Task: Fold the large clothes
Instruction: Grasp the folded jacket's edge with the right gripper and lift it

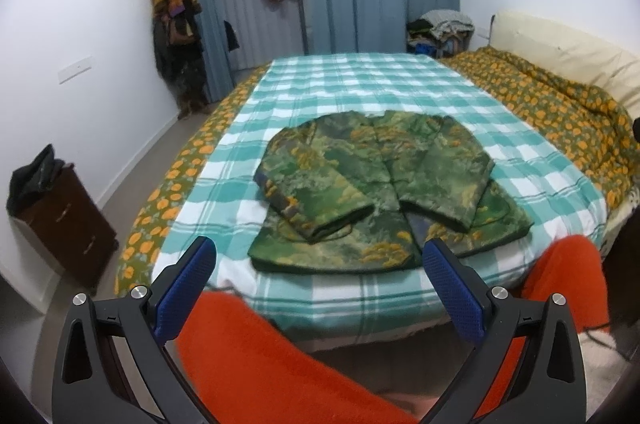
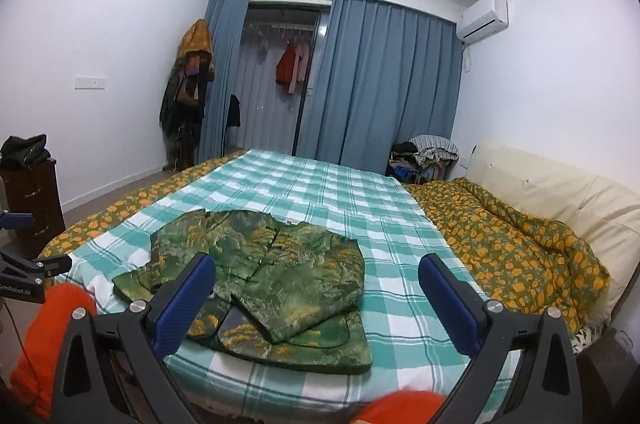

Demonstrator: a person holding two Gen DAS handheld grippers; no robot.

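A bedroom with blue curtains and a wall air conditioner: on the bed's green checked sheet lies a green printed jacket, near the foot edge, both sleeves already crossed inward over its front, apparently ready for a lengthwise fold. The left gripper and right gripper hang back from the mattress, jaws spread wide and empty, likely lining up on the hem. An orange-flowered quilt is bunched against the cream headboard.
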